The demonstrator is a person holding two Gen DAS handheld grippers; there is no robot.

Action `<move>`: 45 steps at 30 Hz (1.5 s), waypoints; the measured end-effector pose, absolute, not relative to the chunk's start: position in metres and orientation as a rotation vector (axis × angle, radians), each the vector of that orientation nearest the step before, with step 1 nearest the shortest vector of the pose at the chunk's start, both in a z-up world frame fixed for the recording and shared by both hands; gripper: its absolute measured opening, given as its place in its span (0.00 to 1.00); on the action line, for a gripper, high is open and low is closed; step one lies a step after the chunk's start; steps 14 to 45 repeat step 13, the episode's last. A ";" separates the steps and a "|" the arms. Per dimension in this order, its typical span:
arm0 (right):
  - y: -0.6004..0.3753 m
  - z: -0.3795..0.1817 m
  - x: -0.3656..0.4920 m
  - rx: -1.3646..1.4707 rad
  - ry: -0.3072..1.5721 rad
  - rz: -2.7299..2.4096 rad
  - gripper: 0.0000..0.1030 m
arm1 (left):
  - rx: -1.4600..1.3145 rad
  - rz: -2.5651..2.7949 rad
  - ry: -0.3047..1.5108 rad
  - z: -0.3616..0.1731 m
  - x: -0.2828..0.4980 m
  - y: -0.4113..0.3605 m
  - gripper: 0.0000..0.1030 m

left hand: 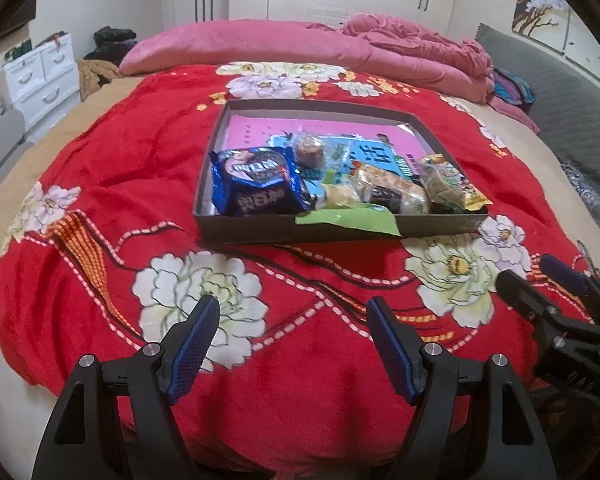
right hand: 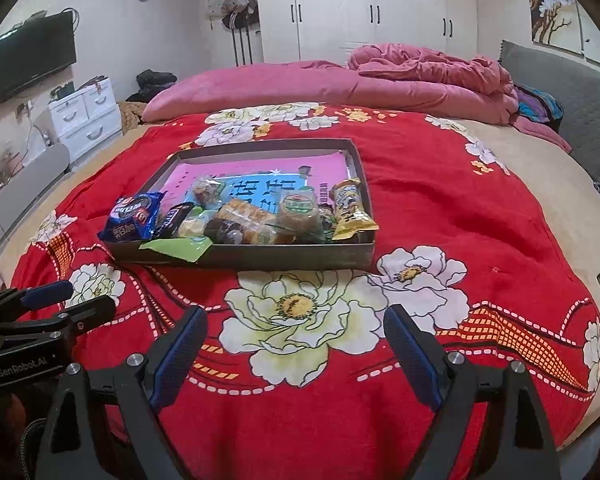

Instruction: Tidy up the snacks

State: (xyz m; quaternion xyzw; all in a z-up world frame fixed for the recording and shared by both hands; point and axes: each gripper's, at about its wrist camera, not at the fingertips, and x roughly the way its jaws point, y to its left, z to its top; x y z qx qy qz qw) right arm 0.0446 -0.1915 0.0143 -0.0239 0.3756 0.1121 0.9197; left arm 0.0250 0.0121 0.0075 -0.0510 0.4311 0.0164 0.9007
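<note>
"GenRobot.AI" was printed in pale letters on the black body of the left gripper (right hand: 48, 300), while large dark Chinese characters were seen on the blue sheet (right hand: 256, 190) in the box and white lettering on the blue cookie packet (left hand: 256, 182), neither clearly legible.

Left hand-held gripper (left hand: 292, 320): matte black plastic frame, two triangular finger arms with cut-out windows, silver round-head pivot screws at each joint. Finger pads (left hand: 192, 340) blue, with a fine cross-hatched texture. Right hand-held gripper (right hand: 296, 332): same build, black arms, silver screws, blue textured pads (right hand: 414, 356). White "GenRobot.AI" lettering on the black body of the left unit, seen from the right wrist.
</note>
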 end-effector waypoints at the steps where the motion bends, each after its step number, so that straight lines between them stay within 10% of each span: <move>1: -0.194 0.014 0.046 -0.043 0.773 0.224 0.87 | -0.105 0.039 0.891 0.008 0.026 0.013 0.75; 45: -0.251 0.017 0.081 0.097 0.775 0.078 0.87 | -0.167 0.148 0.834 0.018 0.052 0.064 0.75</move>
